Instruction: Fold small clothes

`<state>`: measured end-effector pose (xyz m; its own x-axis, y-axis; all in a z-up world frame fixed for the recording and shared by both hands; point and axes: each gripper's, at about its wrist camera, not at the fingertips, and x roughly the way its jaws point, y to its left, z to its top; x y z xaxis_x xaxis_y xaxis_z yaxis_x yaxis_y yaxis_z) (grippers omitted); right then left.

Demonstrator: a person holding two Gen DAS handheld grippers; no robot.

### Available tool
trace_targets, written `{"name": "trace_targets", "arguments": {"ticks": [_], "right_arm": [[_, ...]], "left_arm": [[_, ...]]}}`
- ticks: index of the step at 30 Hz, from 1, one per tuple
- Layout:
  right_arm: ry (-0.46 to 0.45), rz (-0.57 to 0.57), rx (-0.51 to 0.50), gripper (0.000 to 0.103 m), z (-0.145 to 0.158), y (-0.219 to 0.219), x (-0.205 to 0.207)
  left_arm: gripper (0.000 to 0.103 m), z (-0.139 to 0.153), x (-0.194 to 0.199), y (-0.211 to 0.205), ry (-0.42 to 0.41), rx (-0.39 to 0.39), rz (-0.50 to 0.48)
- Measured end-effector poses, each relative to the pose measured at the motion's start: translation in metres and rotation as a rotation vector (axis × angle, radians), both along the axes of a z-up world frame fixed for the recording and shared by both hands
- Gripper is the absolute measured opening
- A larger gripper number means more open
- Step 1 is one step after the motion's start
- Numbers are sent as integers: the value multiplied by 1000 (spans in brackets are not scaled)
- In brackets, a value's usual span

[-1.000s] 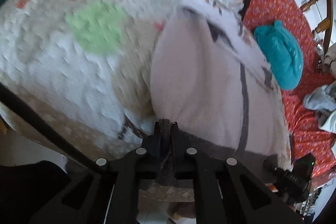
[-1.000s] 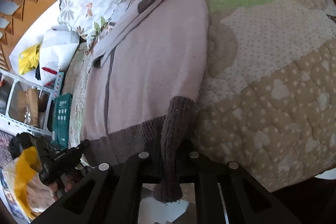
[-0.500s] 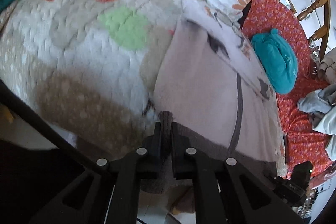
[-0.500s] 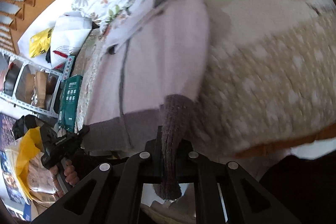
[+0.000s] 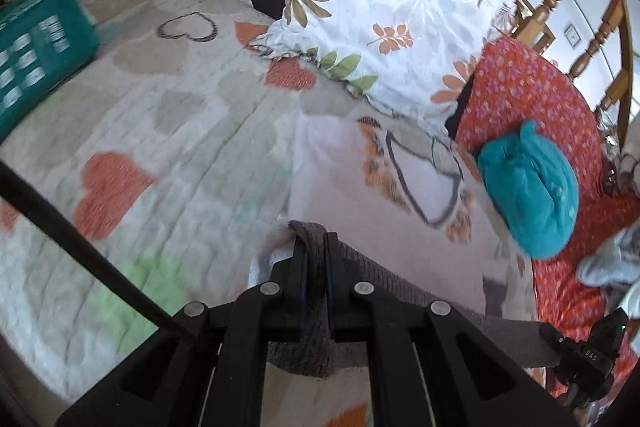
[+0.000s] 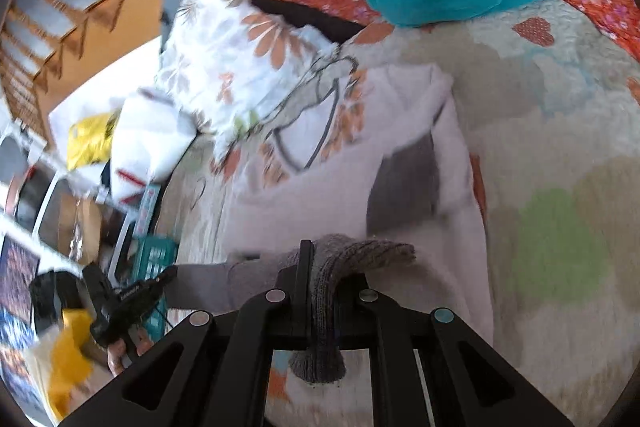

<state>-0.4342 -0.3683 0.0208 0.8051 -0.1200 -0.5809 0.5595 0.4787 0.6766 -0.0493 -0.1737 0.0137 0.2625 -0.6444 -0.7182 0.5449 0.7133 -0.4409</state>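
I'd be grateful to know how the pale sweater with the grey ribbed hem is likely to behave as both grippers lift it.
The sweater is probably floppy: its hem droops behind the left gripper. It likely sags between that and the right gripper. The ribbed knit probably won't slip.

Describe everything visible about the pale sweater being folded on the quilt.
The sweater is pale pinkish-white knit with a dark grey ribbed hem and a grey patch on its body. It lies on the heart-patterned quilt, its far end touching the floral pillow. The hem is lifted: the left claw and right claw each pinch a ribbed corner, with loose ribbing hanging down between the right claw's fingers.
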Motion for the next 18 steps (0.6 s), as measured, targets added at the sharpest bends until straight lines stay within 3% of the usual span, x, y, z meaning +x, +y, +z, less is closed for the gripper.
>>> {"name": "trace_targets", "arguments": {"ticks": [9, 14, 15, 16, 18], "right_arm": [[67, -73, 40, 7, -26, -93, 61], [53, -119, 7, 10, -37, -142, 81], [64, -130, -11, 19, -38, -146, 84], [86, -139, -33, 39, -39, -151, 88], [134, -155, -88, 69, -38, -152, 91]], "left_arm": [[7, -31, 52, -96, 42, 36, 9], [9, -31, 70, -129, -68, 52, 27], [15, -29, 74, -131, -94, 63, 44], [26, -28, 77, -130, -108, 68, 53], [39, -27, 82, -126, -101, 68, 73]]}}
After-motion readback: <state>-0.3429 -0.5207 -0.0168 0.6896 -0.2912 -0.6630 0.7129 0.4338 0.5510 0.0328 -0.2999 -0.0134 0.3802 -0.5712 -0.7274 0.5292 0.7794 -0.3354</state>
